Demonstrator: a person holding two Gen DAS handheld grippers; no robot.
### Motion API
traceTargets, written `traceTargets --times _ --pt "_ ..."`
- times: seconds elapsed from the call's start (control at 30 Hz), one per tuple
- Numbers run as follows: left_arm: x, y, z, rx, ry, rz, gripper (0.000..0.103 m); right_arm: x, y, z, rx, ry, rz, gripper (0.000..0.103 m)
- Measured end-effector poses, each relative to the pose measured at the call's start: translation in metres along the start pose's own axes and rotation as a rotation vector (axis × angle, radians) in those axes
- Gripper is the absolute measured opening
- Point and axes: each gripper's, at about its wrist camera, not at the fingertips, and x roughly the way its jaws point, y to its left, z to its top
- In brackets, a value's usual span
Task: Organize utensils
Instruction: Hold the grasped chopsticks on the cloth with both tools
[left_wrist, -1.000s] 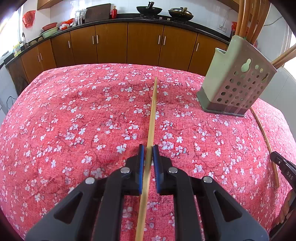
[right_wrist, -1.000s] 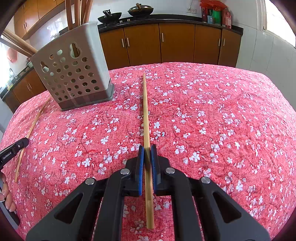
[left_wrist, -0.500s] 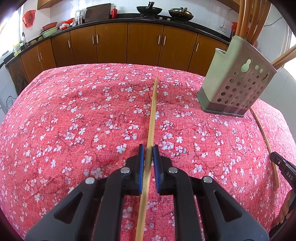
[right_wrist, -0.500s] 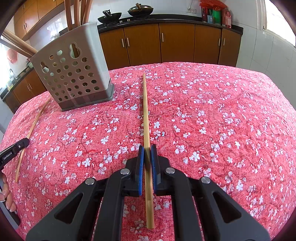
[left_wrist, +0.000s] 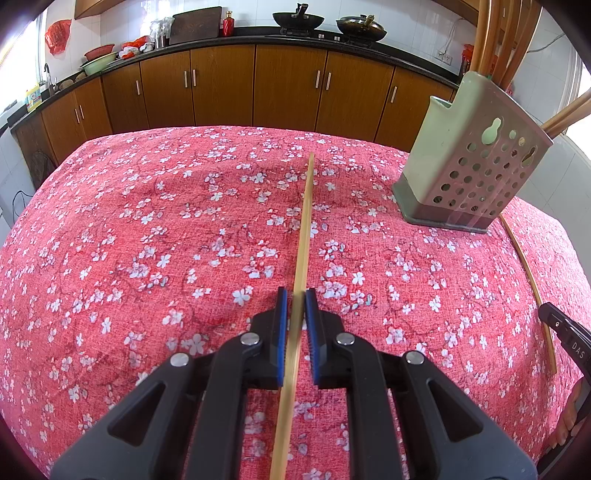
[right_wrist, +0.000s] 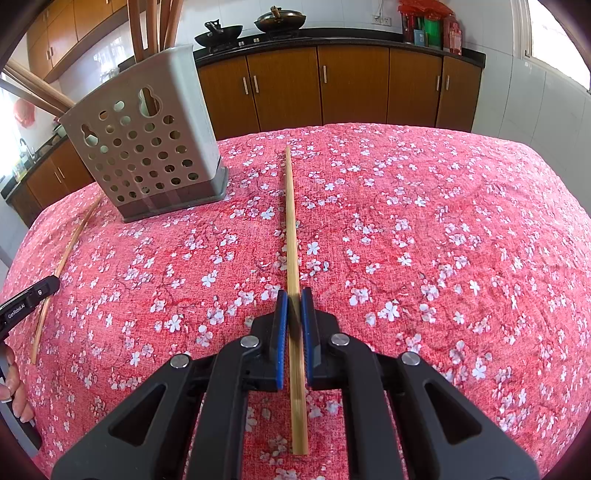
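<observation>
Several long wooden utensils already stand in the perforated grey holder (right_wrist: 147, 147), so part of the tidying looks done, but two chopsticks are yet to go in. The left gripper (left_wrist: 295, 295) has its blue pads pinched onto one chopstick (left_wrist: 304, 221), which runs from between the jaws toward twelve o'clock over the red flowered tablecloth (left_wrist: 129, 240); the holder sits at about two o'clock from it. The right gripper (right_wrist: 294, 295) is pressed shut on the other chopstick (right_wrist: 290, 221), likewise pointing to twelve, with the holder at about ten o'clock. Whether the sticks are lifted clear of the cloth I cannot tell. What remains, I judge, is carrying both over and dropping them in. Compared with a second ago, nothing has shifted: both grippers, both sticks and the holder sit just as they did.
</observation>
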Motion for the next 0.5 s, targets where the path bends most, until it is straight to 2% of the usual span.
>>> traceTargets --times 0.5 --pt "-0.0005 -0.0001 0.0002 -0.002 0.001 0.000 0.014 -0.0003 -0.0004 0.0001 0.003 0.000 0.003 0.008"
